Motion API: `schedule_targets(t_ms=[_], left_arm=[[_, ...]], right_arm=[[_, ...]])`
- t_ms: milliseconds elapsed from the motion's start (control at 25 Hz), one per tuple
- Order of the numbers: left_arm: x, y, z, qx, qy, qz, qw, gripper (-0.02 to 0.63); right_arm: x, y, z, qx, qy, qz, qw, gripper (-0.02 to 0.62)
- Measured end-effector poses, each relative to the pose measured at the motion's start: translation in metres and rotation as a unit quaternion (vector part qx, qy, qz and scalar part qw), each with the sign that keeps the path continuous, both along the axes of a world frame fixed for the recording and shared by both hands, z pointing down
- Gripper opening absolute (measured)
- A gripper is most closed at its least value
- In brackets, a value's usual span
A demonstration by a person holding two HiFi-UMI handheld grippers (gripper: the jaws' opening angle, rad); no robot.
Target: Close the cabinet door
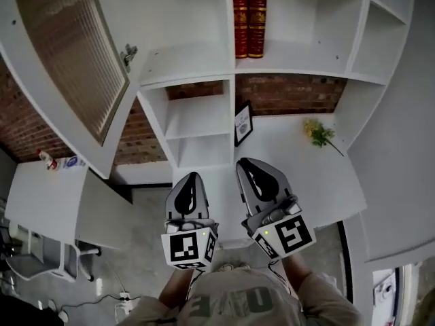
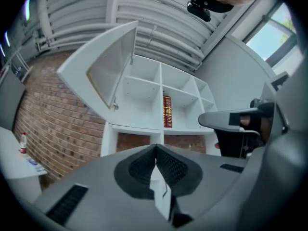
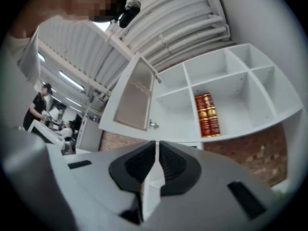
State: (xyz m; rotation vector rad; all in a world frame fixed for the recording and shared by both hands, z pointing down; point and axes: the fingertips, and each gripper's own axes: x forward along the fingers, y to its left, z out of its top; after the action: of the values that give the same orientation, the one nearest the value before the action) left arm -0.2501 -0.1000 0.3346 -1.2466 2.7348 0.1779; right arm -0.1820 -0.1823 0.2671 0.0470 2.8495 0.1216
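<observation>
One cabinet door point(image 1: 71, 53) open; two red books point(image 1: 249, 15).

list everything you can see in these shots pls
cabinet door: one, white frame with ribbed pane, swung open, upper left
shelf unit: one, white, centre
books: two, red, upright in an upper compartment
picture frame: one, black, leaning by the divider
flowers: one sprig, yellow, on the white counter
brick wall: red-brown, behind the shelves
bottle: one, small, far left
left gripper: grey, shut, empty
right gripper: grey, shut, empty
</observation>
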Motion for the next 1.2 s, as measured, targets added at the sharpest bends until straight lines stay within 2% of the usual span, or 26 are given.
schedule_targets(t_ms=[120, 240, 280, 320, 400, 480, 560, 720, 880, 1200], left_arm=[[-0.015, 0.055, -0.002, 0.002, 0.005, -0.066, 0.9978, 0.014], [-0.024, 0.106, -0.001, -0.002, 0.011, -0.136, 0.9906, 0.014], [-0.026, 0.119, -0.001, -0.002, 0.013, -0.154, 0.9880, 0.014], [-0.029, 0.129, -0.001, -0.002, 0.013, -0.168, 0.9857, 0.013], [-0.033, 0.145, -0.004, -0.001, 0.013, -0.188, 0.9821, 0.014], [-0.035, 0.155, -0.006, -0.002, 0.011, -0.200, 0.9798, 0.014], [-0.034, 0.163, -0.006, -0.004, 0.010, -0.210, 0.9777, 0.014], [-0.032, 0.177, -0.007, -0.002, 0.009, -0.224, 0.9746, 0.014], [-0.026, 0.187, -0.006, 0.006, 0.009, -0.229, 0.9733, 0.014], [-0.028, 0.193, -0.001, 0.018, 0.020, -0.239, 0.9707, 0.014]], right_arm=[[-0.042, 0.056, -0.019, -0.005, -0.005, -0.102, 0.995, 0.020], [-0.071, 0.115, -0.046, -0.004, -0.020, -0.198, 0.980, 0.023], [-0.078, 0.133, -0.057, 0.003, -0.030, -0.223, 0.974, 0.054], [-0.084, 0.149, -0.068, 0.014, -0.041, -0.241, 0.969, 0.123], [-0.093, 0.177, -0.091, 0.042, -0.067, -0.261, 0.962, 0.179], [-0.097, 0.198, -0.111, 0.060, -0.089, -0.272, 0.956, 0.224], [-0.094, 0.215, -0.128, 0.064, -0.107, -0.280, 0.952, 0.235], [-0.096, 0.234, -0.151, 0.057, -0.127, -0.260, 0.956, 0.235], [-0.115, 0.243, -0.149, 0.054, -0.106, -0.227, 0.967, 0.235], [-0.131, 0.243, -0.139, 0.037, -0.074, -0.226, 0.971, 0.206]])
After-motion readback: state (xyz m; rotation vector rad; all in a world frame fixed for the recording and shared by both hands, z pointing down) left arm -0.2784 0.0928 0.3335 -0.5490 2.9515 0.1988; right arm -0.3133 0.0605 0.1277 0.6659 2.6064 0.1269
